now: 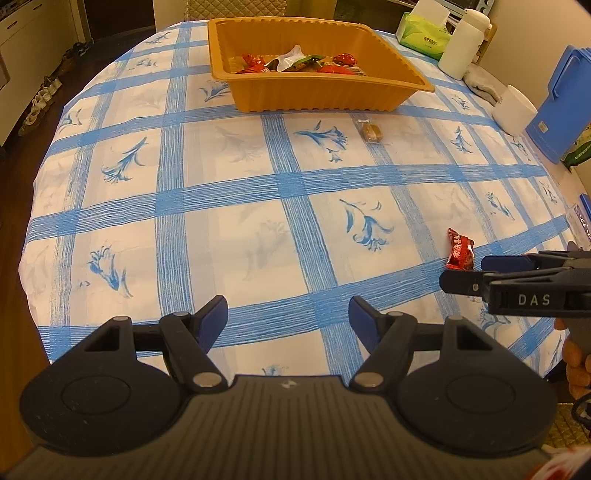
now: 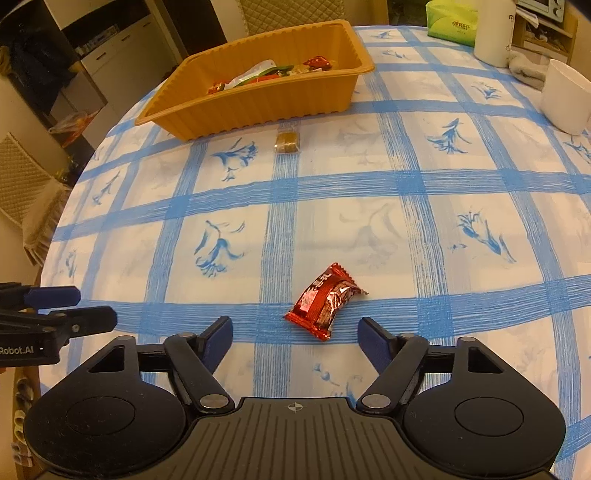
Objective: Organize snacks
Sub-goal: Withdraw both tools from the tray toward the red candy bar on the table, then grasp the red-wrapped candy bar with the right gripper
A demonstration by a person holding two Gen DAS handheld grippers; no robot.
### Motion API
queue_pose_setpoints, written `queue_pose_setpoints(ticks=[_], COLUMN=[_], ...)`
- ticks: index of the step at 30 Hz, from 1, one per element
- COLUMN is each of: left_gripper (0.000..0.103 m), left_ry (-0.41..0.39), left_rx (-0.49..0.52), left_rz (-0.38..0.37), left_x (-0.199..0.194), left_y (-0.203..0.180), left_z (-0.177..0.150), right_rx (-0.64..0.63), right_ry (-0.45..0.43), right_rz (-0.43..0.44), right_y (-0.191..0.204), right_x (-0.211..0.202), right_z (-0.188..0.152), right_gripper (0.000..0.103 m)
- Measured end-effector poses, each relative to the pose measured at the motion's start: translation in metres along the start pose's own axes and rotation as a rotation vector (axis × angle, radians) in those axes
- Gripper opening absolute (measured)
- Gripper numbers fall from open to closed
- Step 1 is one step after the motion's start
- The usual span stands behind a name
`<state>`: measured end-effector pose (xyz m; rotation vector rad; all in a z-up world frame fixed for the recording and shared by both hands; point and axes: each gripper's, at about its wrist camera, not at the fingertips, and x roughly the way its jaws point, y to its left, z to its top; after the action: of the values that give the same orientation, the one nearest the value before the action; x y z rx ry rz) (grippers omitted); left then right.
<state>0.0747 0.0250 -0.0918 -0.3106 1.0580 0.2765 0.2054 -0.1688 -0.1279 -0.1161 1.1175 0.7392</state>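
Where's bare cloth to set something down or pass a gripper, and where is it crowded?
Free: the wide stretch of tablecloth between the orange tray and the left gripper, out to the table's left edge. Also the patch right of the red snack, below the white cup. Crowded: the far right edge, with tissue pack, white bottle, blue box; the brown snack lies just in front of the tray.

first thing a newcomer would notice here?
Probably the red snack packet lying on the blue-checked tablecloth, just ahead of the open right gripper. Next, the orange tray at the far side, already holding wrappers, with a small brown snack loose just in front of it.
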Motion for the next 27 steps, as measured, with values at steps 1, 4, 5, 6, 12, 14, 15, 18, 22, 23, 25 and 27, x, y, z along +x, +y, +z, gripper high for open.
queue_pose_setpoints(ticks=[1,4,5,6,12,14,15,18,22,23,25,27], left_gripper=[0.07,0.07,0.07,0.07,0.07,0.07,0.07,0.07,0.07,0.07,0.07,0.07], left_ry=[-0.001,-0.003,-0.002,-0.002,-0.007,-0.009,-0.009,-0.009,-0.009,-0.01,-0.011,-0.012], left_rx=[-0.002,-0.007,-0.009,-0.011,-0.011,-0.008,-0.007,-0.006,-0.001,0.001,0.005,0.009], left_rz=[0.0,0.001,0.0,0.0,0.001,0.001,0.001,-0.001,-0.005,-0.006,-0.006,-0.006], left_x=[0.0,0.0,0.001,0.001,0.001,0.001,0.001,0.001,0.002,0.002,0.002,0.003], left_y=[0.001,0.004,0.005,0.006,0.009,0.009,0.009,0.01,0.011,0.01,0.011,0.011], left_z=[0.0,0.001,0.001,0.001,0.002,0.003,0.003,0.004,0.005,0.006,0.007,0.008], right_rx=[0.006,0.018,0.021,0.02,-0.015,-0.033,-0.047,-0.117,-0.182,-0.186,-0.19,-0.191], right_ry=[-0.003,-0.017,-0.023,-0.029,-0.056,-0.065,-0.071,-0.088,-0.099,-0.102,-0.107,-0.106], right_rz=[-0.007,-0.022,-0.026,-0.024,-0.05,-0.066,-0.077,-0.117,-0.141,-0.142,-0.145,-0.143], right_y=[-0.001,-0.004,-0.005,-0.004,0.003,0.005,0.007,0.013,0.018,0.018,0.018,0.017], right_x=[0.001,0.006,0.006,0.006,0.01,0.012,0.013,0.016,0.019,0.019,0.019,0.019], right_z=[0.0,0.001,0.001,0.001,0.005,0.005,0.005,0.003,-0.003,-0.004,-0.005,-0.005], right_gripper=[0.072,0.071,0.071,0.07,0.055,0.051,0.047,0.039,0.039,0.039,0.038,0.034])
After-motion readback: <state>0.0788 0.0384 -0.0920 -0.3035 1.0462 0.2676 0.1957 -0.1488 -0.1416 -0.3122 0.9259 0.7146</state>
